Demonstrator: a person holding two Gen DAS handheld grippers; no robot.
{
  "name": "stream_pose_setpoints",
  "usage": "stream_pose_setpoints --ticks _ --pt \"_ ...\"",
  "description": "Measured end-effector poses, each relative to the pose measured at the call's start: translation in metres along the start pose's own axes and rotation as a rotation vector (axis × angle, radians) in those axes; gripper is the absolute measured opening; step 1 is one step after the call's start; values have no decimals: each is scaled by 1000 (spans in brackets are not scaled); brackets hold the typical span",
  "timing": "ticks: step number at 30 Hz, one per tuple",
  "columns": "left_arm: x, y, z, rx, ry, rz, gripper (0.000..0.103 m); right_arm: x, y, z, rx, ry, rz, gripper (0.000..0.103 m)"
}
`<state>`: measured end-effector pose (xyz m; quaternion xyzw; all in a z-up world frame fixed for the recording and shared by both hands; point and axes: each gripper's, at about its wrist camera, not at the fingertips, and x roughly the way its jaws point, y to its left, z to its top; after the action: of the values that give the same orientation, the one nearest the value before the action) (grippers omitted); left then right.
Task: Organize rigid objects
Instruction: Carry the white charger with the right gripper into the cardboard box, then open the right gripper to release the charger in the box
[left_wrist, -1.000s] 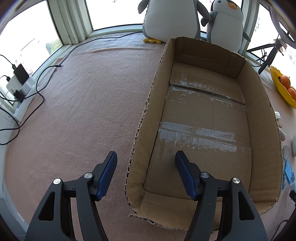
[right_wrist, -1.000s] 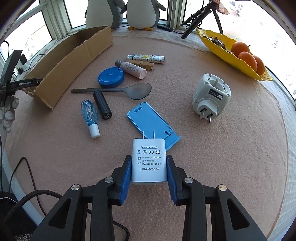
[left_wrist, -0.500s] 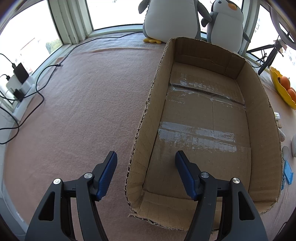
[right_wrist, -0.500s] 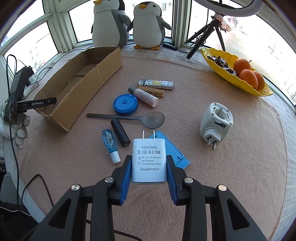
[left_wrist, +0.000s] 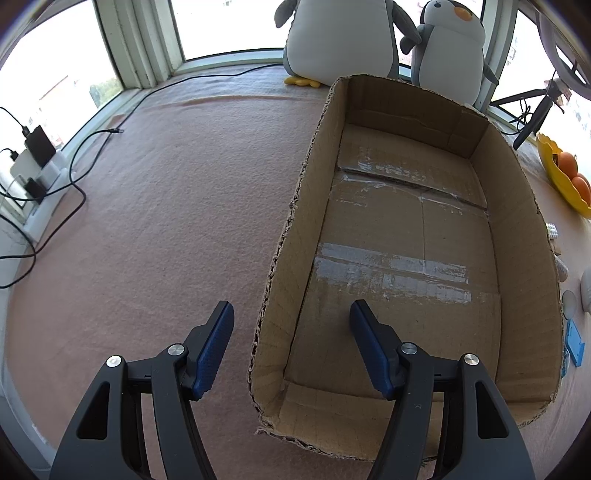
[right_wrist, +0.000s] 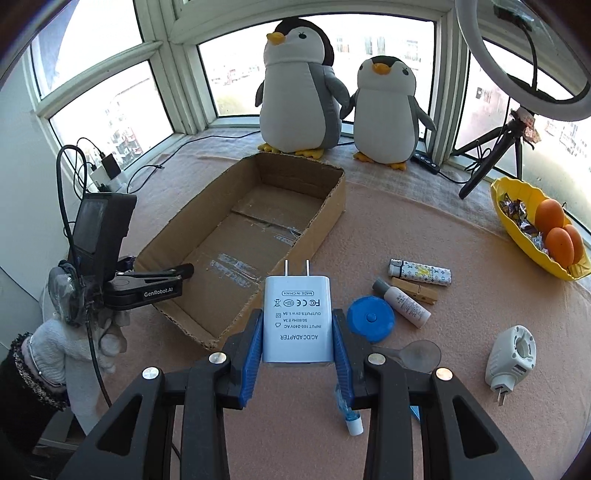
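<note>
**Adapter held near the box; nothing packed yet**

A white AC/DC adapter (right_wrist: 297, 319) is clamped between the two blue pads of the right gripper (right_wrist: 297, 334), prongs pointing away from the camera, at the centre of the right wrist view. It is held clear of the table, just short of the near corner of the cardboard box (right_wrist: 310, 243), which is seen at 11 o'clock from it. The adapter is not yet inside.

The box floor is seen bare in both views, so the task is judged to be at its start: one item is in hand and none is stowed. Left on the pink cloth are a blue round case (right_wrist: 370, 318) at 3 o'clock of the adapter, a small white bottle (right_wrist: 402, 304), a wooden clothespin (right_wrist: 414, 290) and a patterned lighter (right_wrist: 420, 272) toward 2 o'clock, a grey spoon (right_wrist: 415, 353), a white plug adapter (right_wrist: 511, 352) at 4 o'clock, and a blue-tipped tube (right_wrist: 349, 415) partly hidden under the right finger.

The left gripper (left_wrist: 291, 308) is held wide, with nothing between its fingers, straddling the box's left wall (left_wrist: 291, 258); whether the wall is touched cannot be told.

The whole box interior, tape strips included, is shown only by the left wrist view. The loose items, the held adapter and the left gripper's place at the box's corner are shown properly only by the right wrist view.
</note>
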<state>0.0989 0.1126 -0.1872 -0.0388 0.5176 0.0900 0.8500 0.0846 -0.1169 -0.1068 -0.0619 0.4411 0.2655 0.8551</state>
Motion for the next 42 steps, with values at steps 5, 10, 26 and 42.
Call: stream_pose_setpoints --ticks 5,10,26,42 --pt "1 1 0 -3 -1 -7 67 19 24 10 -22 13 27 32" --pt "1 1 -1 -10 -2 -11 67 37 39 14 -51 28 22 32" --pt "0 2 -2 -8 -4 -11 67 56 60 18 -91 23 35 54" --pt "0 2 -2 -5 -6 -6 67 11 4 0 12 -13 38 58"
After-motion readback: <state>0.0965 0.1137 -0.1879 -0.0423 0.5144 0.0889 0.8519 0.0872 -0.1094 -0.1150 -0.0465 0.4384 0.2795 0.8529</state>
